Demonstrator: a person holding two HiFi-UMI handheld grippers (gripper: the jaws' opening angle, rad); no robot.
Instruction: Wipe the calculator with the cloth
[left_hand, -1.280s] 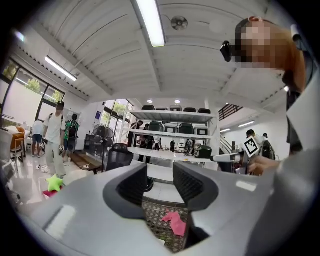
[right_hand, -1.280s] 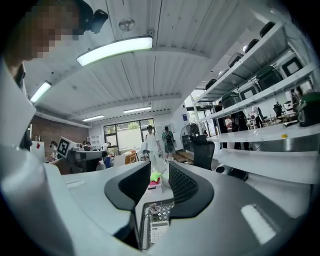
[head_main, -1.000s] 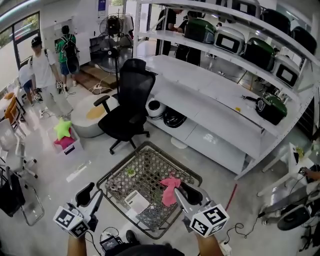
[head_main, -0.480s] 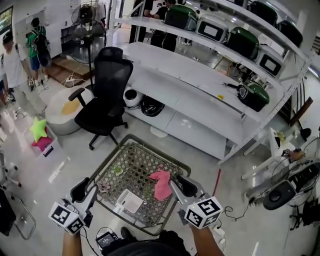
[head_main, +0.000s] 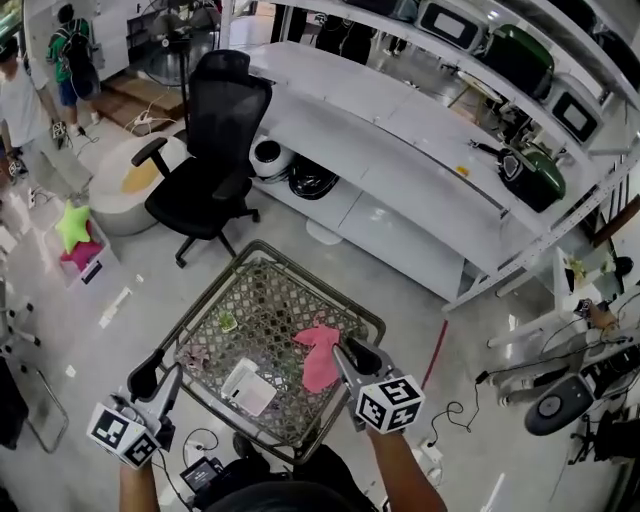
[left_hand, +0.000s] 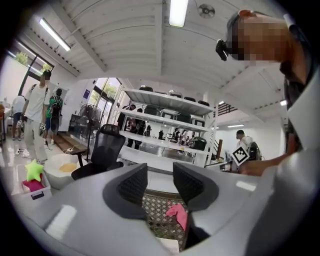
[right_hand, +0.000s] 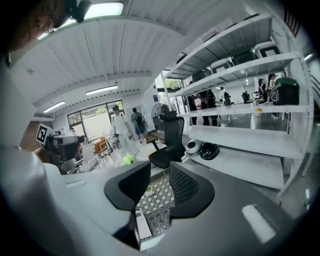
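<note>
The right claw (head_main: 352, 356) and left claw (head_main: 157, 379) have sunk closer to the patterned table (head_main: 270, 300) than a second ago. Both stand open and empty. The pink cloth (head_main: 320, 358) lies just left of the right claw's tips, the white calculator (head_main: 248, 388) right of the left claw. Best pinch a bunched fold of cloth first, then steady the calculator. No writing is legible anywhere

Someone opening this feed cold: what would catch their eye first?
The pink cloth stands out first, bright on the patterned table at bottom centre, with the white calculator to its left. Next come the left gripper and right gripper at the bottom edge, fingers apart and empty, the right one beside the cloth. A black chair stands beyond the table.
</note>
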